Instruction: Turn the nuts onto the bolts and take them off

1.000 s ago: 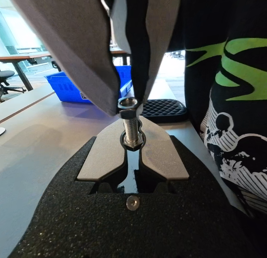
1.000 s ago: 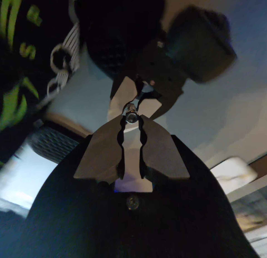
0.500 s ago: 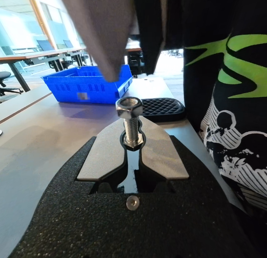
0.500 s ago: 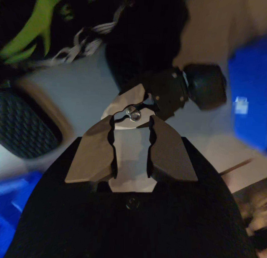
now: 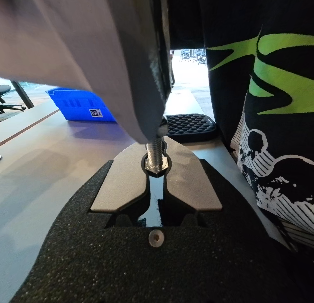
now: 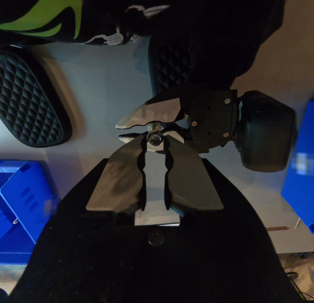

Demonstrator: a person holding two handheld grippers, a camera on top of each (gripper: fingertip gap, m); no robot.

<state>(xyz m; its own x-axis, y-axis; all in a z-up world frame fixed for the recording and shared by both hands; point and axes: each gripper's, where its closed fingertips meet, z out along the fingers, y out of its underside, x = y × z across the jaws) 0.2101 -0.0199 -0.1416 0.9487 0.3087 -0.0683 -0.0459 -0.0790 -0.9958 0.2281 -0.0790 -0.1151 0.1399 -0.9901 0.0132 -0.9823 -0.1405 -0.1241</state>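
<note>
The left tongs [image 5: 157, 160] are clamped on the lower hex piece [image 5: 156, 167] at the bottom of a threaded bolt [image 5: 153, 153], holding the shaft upright between their tips. The right tongs [image 6: 155, 139] come down from above onto the upper hex piece [image 6: 154, 140] at the shaft's top end; seen from their own camera, the two fingertips sit either side of it and look closed on it, though part of that contact is hidden from the left side. I cannot tell which hex piece is the nut and which the bolt's head.

To do this turn well, I judge the left tongs should stay rigid and keep the shaft straight up, while the right tongs twist about the shaft's own line, not sideways. The grip is only at the very tips, so a slip off the hex flats seems the main danger. Release, swing back, and re-grip squarely.

Beyond the tongs a blue bin [image 5: 81, 106] and a black quilted pad [image 5: 188, 125] lie on the grey surface [image 5: 51, 159].
</note>
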